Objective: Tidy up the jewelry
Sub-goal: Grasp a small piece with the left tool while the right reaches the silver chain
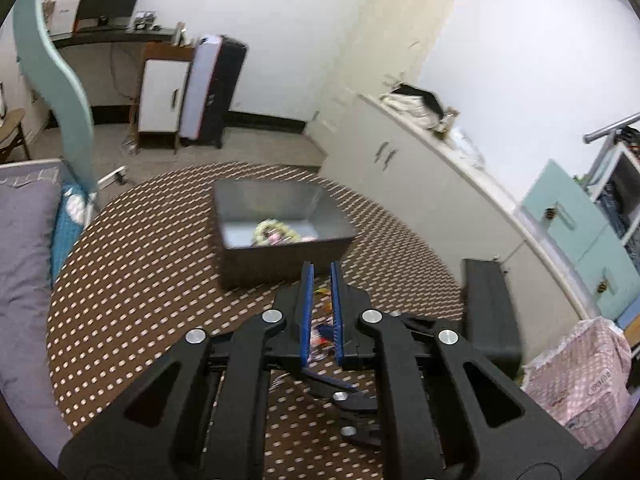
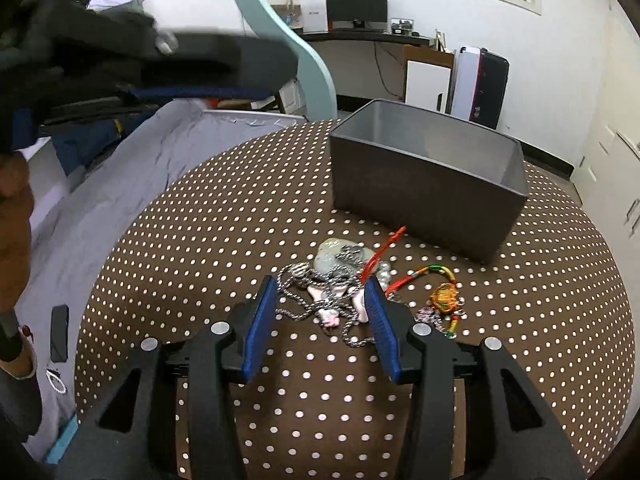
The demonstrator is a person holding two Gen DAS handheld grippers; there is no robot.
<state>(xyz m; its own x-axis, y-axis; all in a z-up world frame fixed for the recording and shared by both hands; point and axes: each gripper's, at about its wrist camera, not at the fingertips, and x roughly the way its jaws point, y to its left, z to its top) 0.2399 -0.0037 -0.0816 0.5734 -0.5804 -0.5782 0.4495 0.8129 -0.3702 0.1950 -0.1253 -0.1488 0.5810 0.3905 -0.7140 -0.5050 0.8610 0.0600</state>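
my right gripper (image 2: 322, 312) is spread wide, its blue pads (image 2: 260, 322) well apart, and it holds nothing. it sits low over the dotted round table (image 2: 208, 216) with the jewelry pile between and just beyond the fingertips. the silver chain (image 2: 304, 288) is tangled there over a pale pink piece (image 2: 330, 314), and a pale green stone pendant (image 2: 334, 254) lies a little farther toward the grey box (image 2: 424, 196). i cannot tell whether either pad touches the chain. a red cord (image 2: 382, 250) runs from the pile toward the box, and a multicoloured cord bracelet (image 2: 442, 292) lies just beside my right pad, toward the table's right edge.

my left gripper (image 1: 321, 280) is nearly pressed together, with only a narrow slit between its blue pads (image 1: 306, 312). something colourful shows through that slit, but it is blurred, and i cannot tell whether the pads pinch it or it simply lies on the table below. from the right wrist view the left gripper (image 2: 224, 92) hangs raised above the table's left side, blurred.

the grey box stands toward the far edge of the table, open at the top. inside it, on the bottom, lie a pale yellow bead bracelet (image 1: 276, 231) and something pink against it.
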